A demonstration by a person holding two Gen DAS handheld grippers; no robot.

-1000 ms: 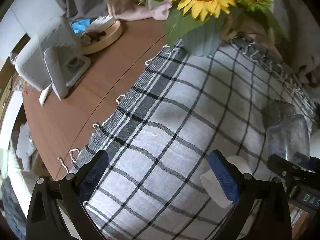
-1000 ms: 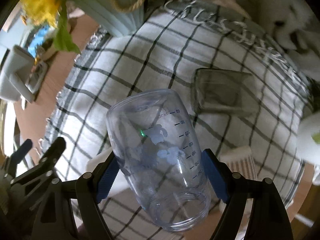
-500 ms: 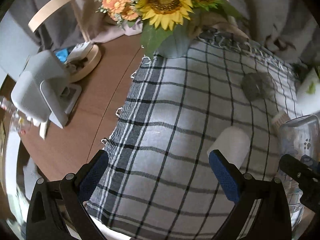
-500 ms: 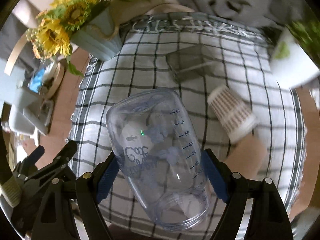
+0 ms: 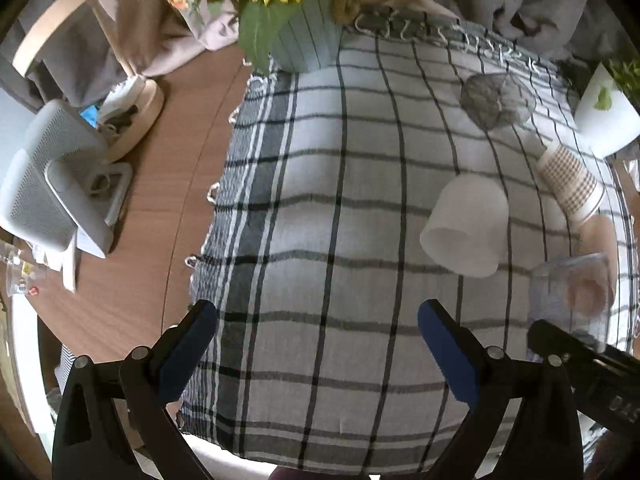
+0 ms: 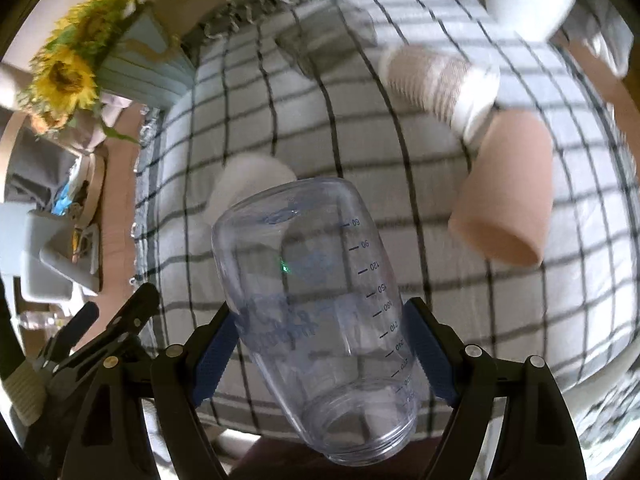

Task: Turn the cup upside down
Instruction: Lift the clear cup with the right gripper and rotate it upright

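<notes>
- A clear plastic cup with printed measuring marks [image 6: 316,320] is clamped between the blue pads of the right gripper [image 6: 324,344]; it is held above the cloth, tilted, with its open mouth toward the camera and its closed base pointing away.
- The left gripper [image 5: 316,344] is seen with its jaws spread wide and nothing between them, over the near part of the black-and-white checked tablecloth [image 5: 320,200].
- In the left wrist view the same clear cup [image 5: 570,304] is seen at the near right, beside the right gripper's dark body.
- A white frosted cup [image 5: 466,226] is seen lying on its side on the cloth, right of centre.
- To the right, a tan plastic cup [image 6: 508,188] lies on its side, touching a beige checked paper cup [image 6: 440,80] farther back.
- A grey translucent cup [image 5: 496,98] lies farther still.
- A pale blue ribbed vase of sunflowers [image 5: 304,36] stands at the far left edge of the cloth.
- A white desk fan [image 5: 52,176] stands on the brown wooden table [image 5: 160,216] at the left.
</notes>
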